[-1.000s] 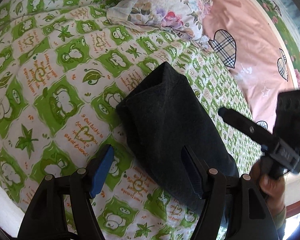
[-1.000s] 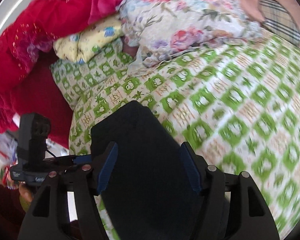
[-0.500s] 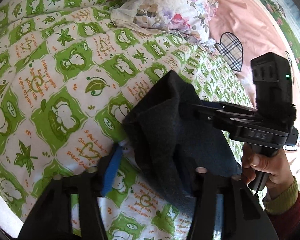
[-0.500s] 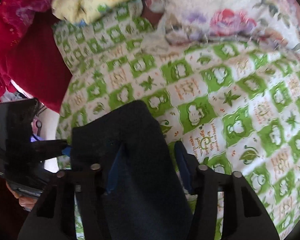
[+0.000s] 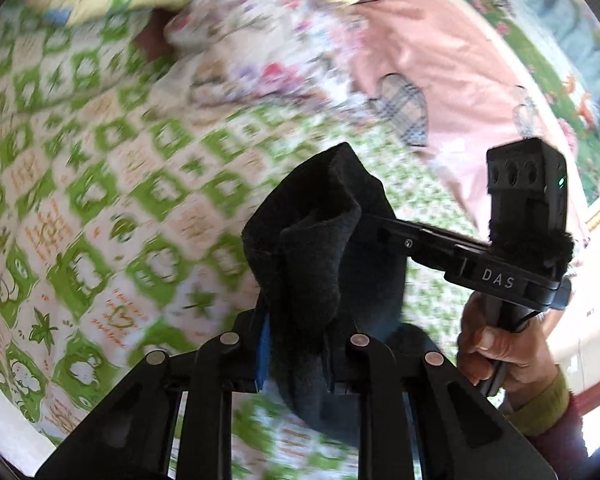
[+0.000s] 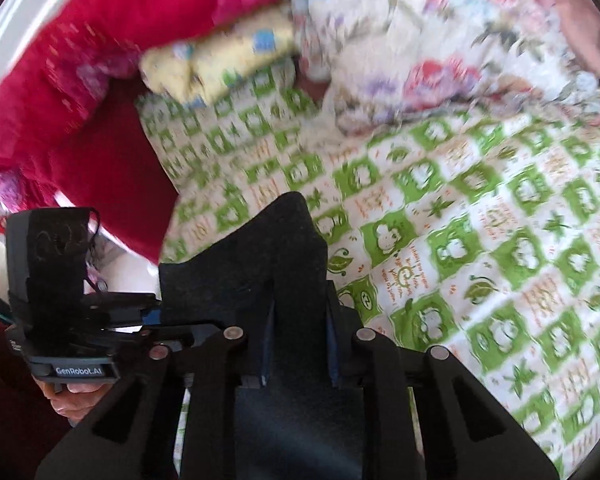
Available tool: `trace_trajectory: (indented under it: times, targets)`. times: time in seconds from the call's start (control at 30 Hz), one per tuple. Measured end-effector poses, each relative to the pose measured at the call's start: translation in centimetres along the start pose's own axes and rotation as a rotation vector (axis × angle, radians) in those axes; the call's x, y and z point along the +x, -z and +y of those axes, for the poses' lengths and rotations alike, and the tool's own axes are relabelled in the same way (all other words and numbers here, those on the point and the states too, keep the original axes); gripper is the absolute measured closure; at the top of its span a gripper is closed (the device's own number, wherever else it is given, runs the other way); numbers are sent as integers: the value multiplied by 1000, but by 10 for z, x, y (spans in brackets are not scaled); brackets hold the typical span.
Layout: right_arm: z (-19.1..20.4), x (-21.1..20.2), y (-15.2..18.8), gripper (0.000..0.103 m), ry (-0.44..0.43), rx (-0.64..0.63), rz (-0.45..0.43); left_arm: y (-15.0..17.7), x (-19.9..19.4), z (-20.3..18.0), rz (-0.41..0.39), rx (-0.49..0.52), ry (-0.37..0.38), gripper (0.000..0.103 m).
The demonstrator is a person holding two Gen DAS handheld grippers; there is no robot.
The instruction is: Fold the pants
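The dark pants (image 5: 320, 240) are a folded bundle on the green-and-white bedsheet (image 5: 100, 200). My left gripper (image 5: 296, 344) has its jaws closing, and a bunched fold of the fabric is pinched between its pads and lifted. In the right wrist view the pants (image 6: 268, 248) run up between the pads of my right gripper (image 6: 300, 320), whose jaws are also closing onto the cloth. Each gripper shows in the other's view: a right finger (image 5: 420, 240) reaches into the cloth from the right, and a left finger (image 6: 120, 312) comes in from the left.
A floral pillow (image 5: 260, 48) and a pink sheet with checked hearts (image 5: 440, 80) lie beyond the pants. A red blanket (image 6: 80, 80) and a yellow cloth (image 6: 220, 64) are piled at the far left. A hand (image 5: 496, 344) holds the right gripper's handle.
Both pairs of jaws narrowed from wide apart to pinching the pants. The right gripper came in beside the left. The cloth's near edge has risen off the sheet and bunched up.
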State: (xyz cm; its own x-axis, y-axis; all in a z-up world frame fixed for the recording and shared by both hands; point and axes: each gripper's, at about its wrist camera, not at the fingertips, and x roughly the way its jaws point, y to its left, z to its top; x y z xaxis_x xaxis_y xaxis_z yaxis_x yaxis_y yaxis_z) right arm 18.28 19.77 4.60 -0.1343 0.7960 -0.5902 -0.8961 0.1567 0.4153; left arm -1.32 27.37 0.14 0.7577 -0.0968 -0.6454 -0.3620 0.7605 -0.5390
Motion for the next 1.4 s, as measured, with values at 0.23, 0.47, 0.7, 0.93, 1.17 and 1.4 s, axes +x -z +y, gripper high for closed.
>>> trace_trajectory:
  times: [0.23,0.47,0.7,0.93,1.17,1.4]
  targets:
    - [3,-93,40,81,-1,40,-195,4,-20,-67,-11,126,115,84]
    - [0,-170,101,82,53,99,-337,37,-18,-149,30,274,238,84]
    - [-18,-222,181,84,88,221,-446,84,-1,-210,116,404,294,85]
    - [-28,-243,241,84,116,315,-522,133,18,-250,194,515,309,85]
    - [-40,-250,295,85,137,416,-568,180,46,-272,270,624,291,85]
    - [-48,-254,334,100,153,494,-594,215,69,-288,314,699,264,85]
